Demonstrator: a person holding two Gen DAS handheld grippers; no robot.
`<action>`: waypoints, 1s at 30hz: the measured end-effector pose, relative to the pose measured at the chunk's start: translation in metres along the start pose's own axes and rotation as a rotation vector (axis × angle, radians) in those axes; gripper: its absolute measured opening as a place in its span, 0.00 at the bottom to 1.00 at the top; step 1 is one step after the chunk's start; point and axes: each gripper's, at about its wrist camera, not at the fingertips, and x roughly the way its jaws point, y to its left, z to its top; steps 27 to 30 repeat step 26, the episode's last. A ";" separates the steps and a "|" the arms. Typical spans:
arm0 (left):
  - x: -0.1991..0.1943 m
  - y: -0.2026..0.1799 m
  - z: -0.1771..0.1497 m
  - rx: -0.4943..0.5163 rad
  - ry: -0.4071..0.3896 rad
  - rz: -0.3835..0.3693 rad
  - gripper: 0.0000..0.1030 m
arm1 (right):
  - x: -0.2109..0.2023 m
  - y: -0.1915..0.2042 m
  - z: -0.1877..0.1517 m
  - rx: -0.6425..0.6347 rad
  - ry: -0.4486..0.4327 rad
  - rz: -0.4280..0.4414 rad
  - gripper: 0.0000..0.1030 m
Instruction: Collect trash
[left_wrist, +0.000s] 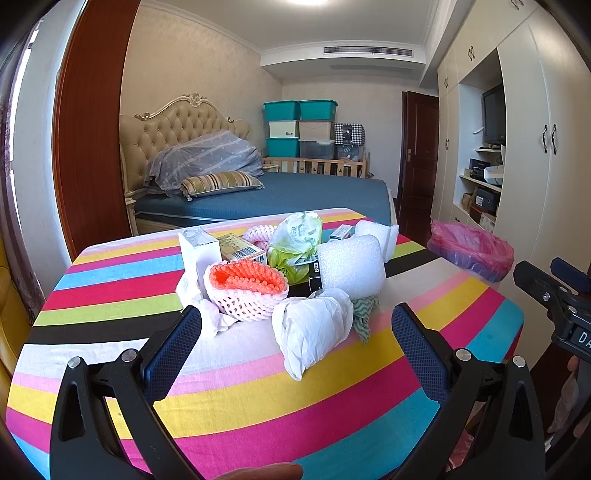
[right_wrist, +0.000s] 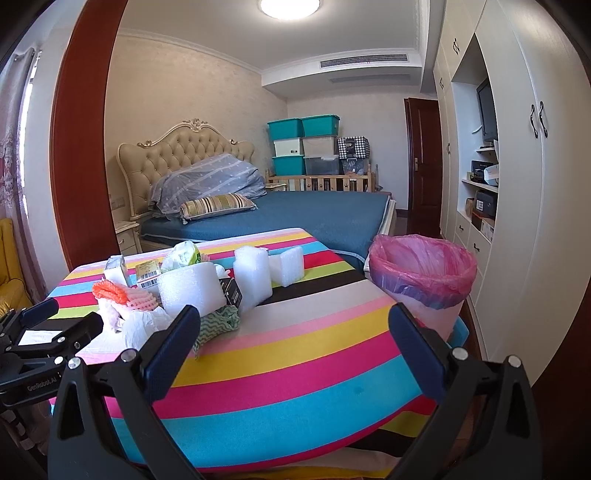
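We see the pink-lined bin at two o'clock past the striped table; both grippers gape, holding nothing.

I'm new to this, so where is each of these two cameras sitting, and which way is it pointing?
Left wrist view: sits on the left gripper, open, looking across the striped table at the crumpled white paper; a fingertip shows at the bottom edge.
Right wrist view: sits on the right gripper, open, further right, facing the pink-lined trash bin; the left gripper pokes in at the left.
Both share the table, the foam blocks, bin and the bed.
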 end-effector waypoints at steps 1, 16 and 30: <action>0.000 0.000 0.000 -0.001 0.001 0.000 0.93 | 0.000 0.000 0.000 0.001 0.001 0.001 0.96; 0.002 0.000 -0.002 -0.012 0.013 0.004 0.93 | 0.002 0.002 -0.005 0.003 0.002 0.001 0.96; 0.001 -0.003 0.000 -0.006 0.009 0.011 0.93 | 0.002 0.004 -0.005 -0.002 0.001 0.000 0.96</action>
